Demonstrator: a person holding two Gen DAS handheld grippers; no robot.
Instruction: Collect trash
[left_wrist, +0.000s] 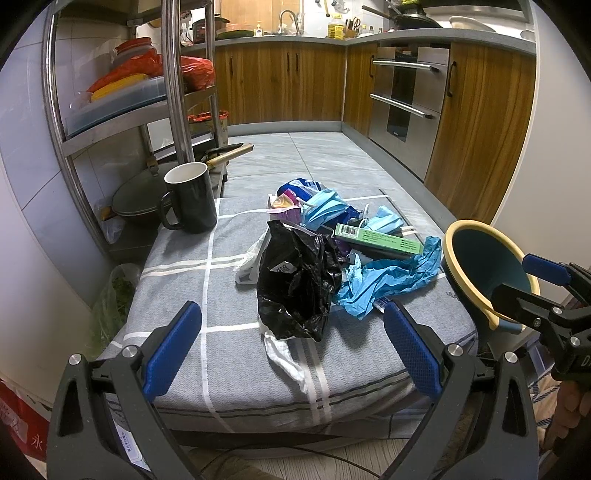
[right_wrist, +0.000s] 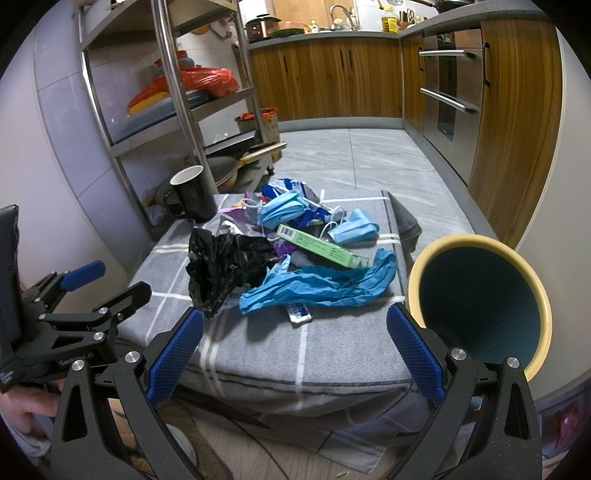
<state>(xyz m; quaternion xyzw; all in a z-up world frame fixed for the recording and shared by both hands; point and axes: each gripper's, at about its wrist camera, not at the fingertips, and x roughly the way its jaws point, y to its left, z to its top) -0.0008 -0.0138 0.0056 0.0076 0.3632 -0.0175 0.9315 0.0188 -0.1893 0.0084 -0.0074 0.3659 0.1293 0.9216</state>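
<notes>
Both claws, left claw (left_wrist: 291, 349) and right claw (right_wrist: 295, 347), gape wide, empty. A black mug (left_wrist: 192, 197) (upright) stands beside the trash pile (left_wrist: 332, 251); the bin (right_wrist: 480, 299) sits right.

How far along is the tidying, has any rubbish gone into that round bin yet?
Barely started, it seems. The bin looks empty inside. Both the left gripper and right gripper have open jaws holding nothing. The black bag, blue glove, green box and face masks all lie on the cushion.
</notes>
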